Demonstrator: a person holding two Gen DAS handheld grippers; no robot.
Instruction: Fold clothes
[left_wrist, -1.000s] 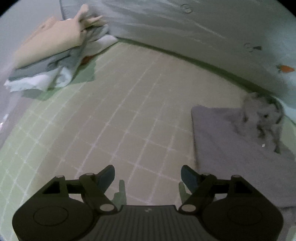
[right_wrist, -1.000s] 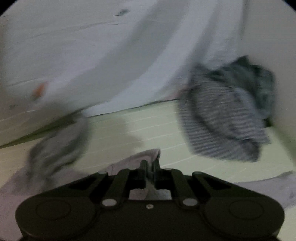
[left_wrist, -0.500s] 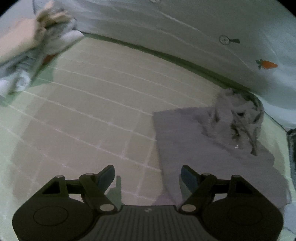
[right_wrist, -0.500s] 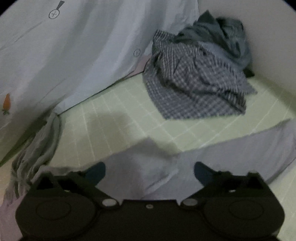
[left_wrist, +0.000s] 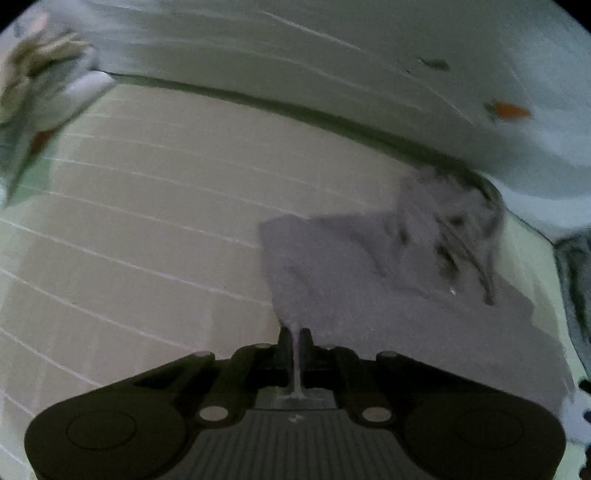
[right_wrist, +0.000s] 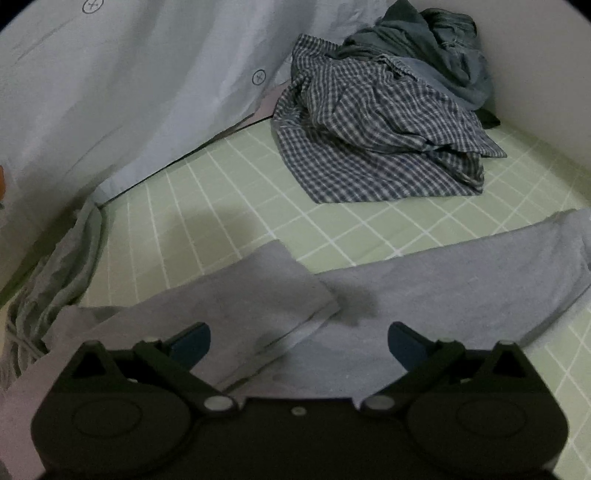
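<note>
A grey garment (left_wrist: 362, 280) lies spread on the green checked sheet (left_wrist: 155, 229), its far end bunched in a crumpled heap (left_wrist: 450, 221). My left gripper (left_wrist: 294, 339) is shut on the garment's near left edge, with a strip of cloth pinched between the fingers. In the right wrist view the same grey garment (right_wrist: 424, 291) lies flat with a flap (right_wrist: 236, 295) folded over it. My right gripper (right_wrist: 299, 338) hangs open just above that cloth, holding nothing.
A checked shirt (right_wrist: 373, 136) and dark blue-grey clothes (right_wrist: 428, 44) are heaped at the far right by a white wall. A pile of beige and white clothes (left_wrist: 40, 77) sits far left. A pale blue printed sheet (right_wrist: 110, 92) rises along the back.
My left gripper slid right to the grey garment's edge and shut on it. My right gripper let go of the cloth and opened, now steady above it.
</note>
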